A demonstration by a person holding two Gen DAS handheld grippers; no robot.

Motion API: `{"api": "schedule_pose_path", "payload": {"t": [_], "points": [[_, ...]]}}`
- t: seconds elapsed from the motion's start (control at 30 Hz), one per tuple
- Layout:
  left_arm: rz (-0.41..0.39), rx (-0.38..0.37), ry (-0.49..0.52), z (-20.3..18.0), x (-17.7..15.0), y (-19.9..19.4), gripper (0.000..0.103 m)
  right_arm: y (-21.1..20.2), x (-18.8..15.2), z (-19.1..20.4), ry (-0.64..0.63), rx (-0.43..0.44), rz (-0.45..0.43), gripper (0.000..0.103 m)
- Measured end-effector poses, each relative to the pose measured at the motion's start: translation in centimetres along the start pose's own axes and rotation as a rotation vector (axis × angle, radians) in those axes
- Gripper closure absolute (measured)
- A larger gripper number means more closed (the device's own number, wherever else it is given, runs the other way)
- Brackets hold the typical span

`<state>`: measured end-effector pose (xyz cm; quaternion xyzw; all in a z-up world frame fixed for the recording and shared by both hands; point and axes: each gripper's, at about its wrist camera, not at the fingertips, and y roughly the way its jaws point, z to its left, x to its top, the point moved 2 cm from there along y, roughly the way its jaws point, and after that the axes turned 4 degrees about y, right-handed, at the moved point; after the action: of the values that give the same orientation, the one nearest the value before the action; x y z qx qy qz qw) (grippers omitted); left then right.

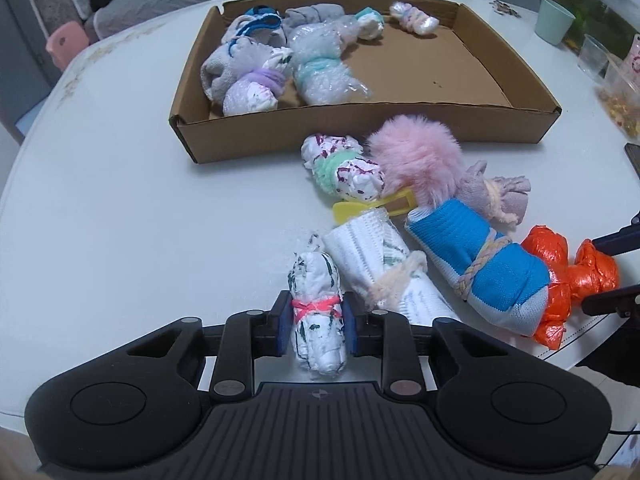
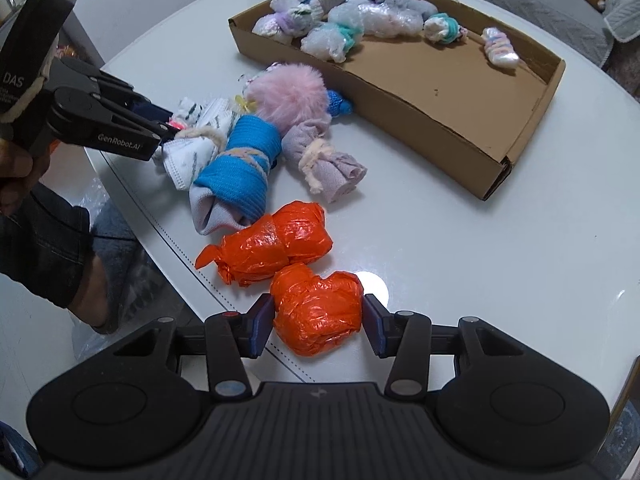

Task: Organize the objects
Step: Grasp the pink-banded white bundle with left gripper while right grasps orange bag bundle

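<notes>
Left gripper (image 1: 316, 326) clamped on a small white bundle tied with a pink band (image 1: 318, 320), bottom centre of its own view, resting on the white counter (image 1: 120, 220). Right gripper (image 2: 319, 324) straddles one lobe of the orange plastic bundle (image 2: 316, 308) at lower centre of its view; left pad touches, a slight gap shows at the right pad, so not gripped. Cardboard tray (image 1: 360, 128) sits in the upper middle, several wrapped bundles in its upper left part. Blue sock roll (image 1: 476, 264) and pink fluffy ball (image 1: 416, 160) lie between tray and grippers.
</notes>
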<state>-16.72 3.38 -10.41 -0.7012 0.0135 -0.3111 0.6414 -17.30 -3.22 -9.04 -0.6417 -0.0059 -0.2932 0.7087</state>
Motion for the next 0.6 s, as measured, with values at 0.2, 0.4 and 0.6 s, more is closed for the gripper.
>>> {"api": "schedule_pose_path", "payload": {"t": [0.2, 0.4, 0.6], "points": [[-0.007, 0.005, 0.000, 0.2, 0.0, -0.6, 0.074, -0.3, 0.1, -0.1, 0.006, -0.003, -0.008, 0.062], [-0.030, 0.048, -0.029, 1.6, 0.9, -2.6, 0.074, -1.6, 0.1, -1.2, 0.060, -0.001, -0.042, 0.062], [-0.137, 0.041, -0.084, 3.3, 3.9, -6.4, 0.074, -5.1, 0.5, -3.3, 0.183, -0.002, -0.174, 0.062]]}}
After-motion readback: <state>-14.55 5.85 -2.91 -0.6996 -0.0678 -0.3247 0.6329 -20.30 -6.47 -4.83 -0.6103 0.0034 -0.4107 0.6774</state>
